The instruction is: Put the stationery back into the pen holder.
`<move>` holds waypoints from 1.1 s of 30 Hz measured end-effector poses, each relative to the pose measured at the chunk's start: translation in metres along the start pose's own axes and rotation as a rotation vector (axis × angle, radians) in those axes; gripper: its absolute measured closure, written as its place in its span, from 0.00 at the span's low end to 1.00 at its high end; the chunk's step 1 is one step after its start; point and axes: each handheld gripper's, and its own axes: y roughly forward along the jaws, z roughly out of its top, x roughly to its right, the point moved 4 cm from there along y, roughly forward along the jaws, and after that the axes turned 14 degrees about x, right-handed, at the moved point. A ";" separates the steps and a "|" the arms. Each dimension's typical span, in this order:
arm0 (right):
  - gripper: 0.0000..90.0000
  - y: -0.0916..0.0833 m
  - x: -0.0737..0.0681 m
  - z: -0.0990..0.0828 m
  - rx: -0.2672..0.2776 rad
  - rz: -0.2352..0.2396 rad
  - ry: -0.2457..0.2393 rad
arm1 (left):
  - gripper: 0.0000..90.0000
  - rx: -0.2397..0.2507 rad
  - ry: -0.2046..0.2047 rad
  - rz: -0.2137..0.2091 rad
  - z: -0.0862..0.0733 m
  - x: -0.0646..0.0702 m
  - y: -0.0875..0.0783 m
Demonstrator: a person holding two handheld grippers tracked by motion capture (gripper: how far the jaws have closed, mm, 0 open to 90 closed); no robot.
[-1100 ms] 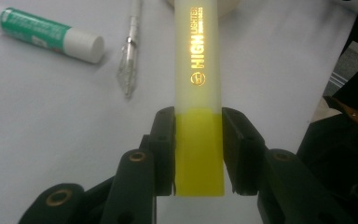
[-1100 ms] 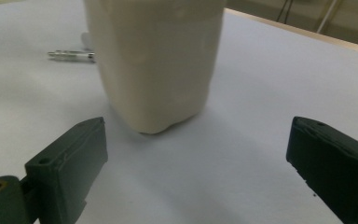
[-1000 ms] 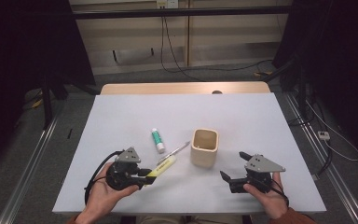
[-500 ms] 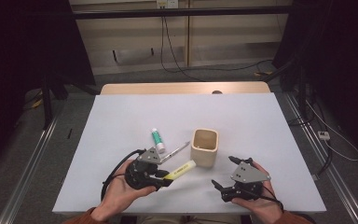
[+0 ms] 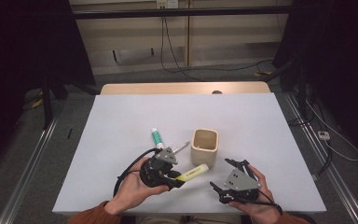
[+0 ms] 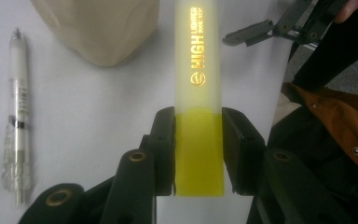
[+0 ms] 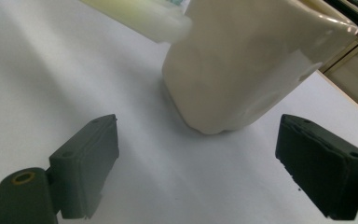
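Right now the white surface (image 5: 121, 121) has plenty of open room at the back and both sides; work sits near the front edge. Cup (image 5: 204, 146) stands upright mid-front; tube (image 5: 157, 137) and pen (image 5: 181, 148) lie just left of it, behind the left gripper (image 5: 177, 179). Highlighter (image 5: 193, 171) is clamped at its yellow end by the left fingers (image 6: 164, 140), body pointing toward the cup's base, tip close beside it. Right gripper (image 5: 221, 175) sits front-right, fingers (image 7: 86, 163) apart w/ nothing between, having just narrowed a bit; aimed at the cup, which stands just ahead. Both hands palm-up near the edge.
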 end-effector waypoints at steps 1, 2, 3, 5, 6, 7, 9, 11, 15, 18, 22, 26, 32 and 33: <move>0.16 0.001 -0.001 0.000 -0.004 0.005 -0.003 | 0.75 -0.002 0.002 -0.001 0.001 0.000 0.002; 0.17 0.001 -0.001 0.000 -0.011 0.008 -0.015 | 0.75 -0.008 0.006 0.004 0.002 0.001 0.003; 0.18 0.001 -0.002 0.000 -0.012 0.003 -0.028 | 0.75 -0.010 0.008 -0.006 0.003 0.001 0.004; 0.19 0.000 -0.004 0.001 -0.010 0.002 -0.061 | 0.75 -0.016 0.011 -0.010 0.005 0.002 0.006; 0.21 0.000 -0.004 0.002 -0.006 0.002 -0.062 | 0.75 -0.010 0.004 -0.017 0.007 0.003 0.007; 0.22 0.000 -0.005 0.003 -0.002 0.001 -0.077 | 0.75 -0.017 0.012 -0.020 0.008 0.002 0.008; 0.24 0.000 -0.007 0.005 0.005 0.000 -0.113 | 0.75 -0.018 0.010 -0.014 0.010 0.003 0.012; 0.29 0.000 -0.009 0.004 0.000 0.008 -0.158 | 0.75 -0.035 0.026 -0.012 0.012 0.001 0.015; 0.31 0.001 -0.013 0.005 -0.003 0.011 -0.227 | 0.75 -0.031 0.025 -0.024 0.016 0.002 0.019; 0.33 0.000 -0.015 0.005 -0.002 0.007 -0.275 | 0.75 -0.033 0.026 -0.031 0.017 0.003 0.020; 0.37 0.000 -0.017 0.007 -0.005 0.007 -0.321 | 0.75 -0.053 0.027 -0.037 0.017 0.002 0.025; 0.38 0.001 -0.019 0.007 -0.009 0.002 -0.356 | 0.75 -0.056 0.025 -0.036 0.017 0.002 0.032; 0.45 0.001 -0.023 0.008 -0.004 0.012 -0.406 | 0.75 -0.076 0.017 -0.045 0.018 0.006 0.043; 0.46 0.001 -0.023 0.009 -0.005 0.017 -0.405 | 0.75 -0.086 0.029 -0.052 0.020 0.006 0.044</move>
